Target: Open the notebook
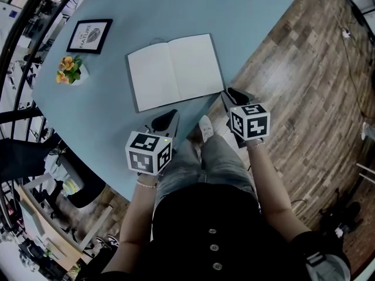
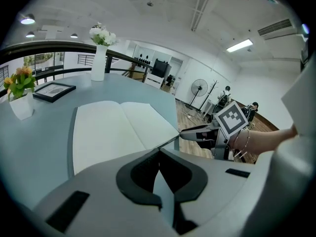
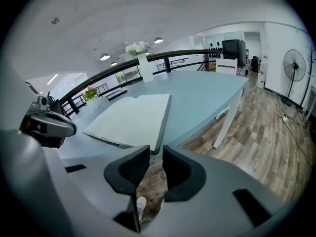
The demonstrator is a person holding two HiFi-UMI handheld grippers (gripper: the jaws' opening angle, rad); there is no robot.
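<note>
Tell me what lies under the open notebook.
The notebook lies open and flat on the blue table; only its grey cover edge shows beneath the blank pages. Anything between cover and tabletop is covered.

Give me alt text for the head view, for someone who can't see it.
An open notebook lies flat on a light blue table, blank white pages up. A person holds the left gripper just short of it and the right gripper by its near right corner. A framed picture and potted orange flowers sit at far left.
</note>
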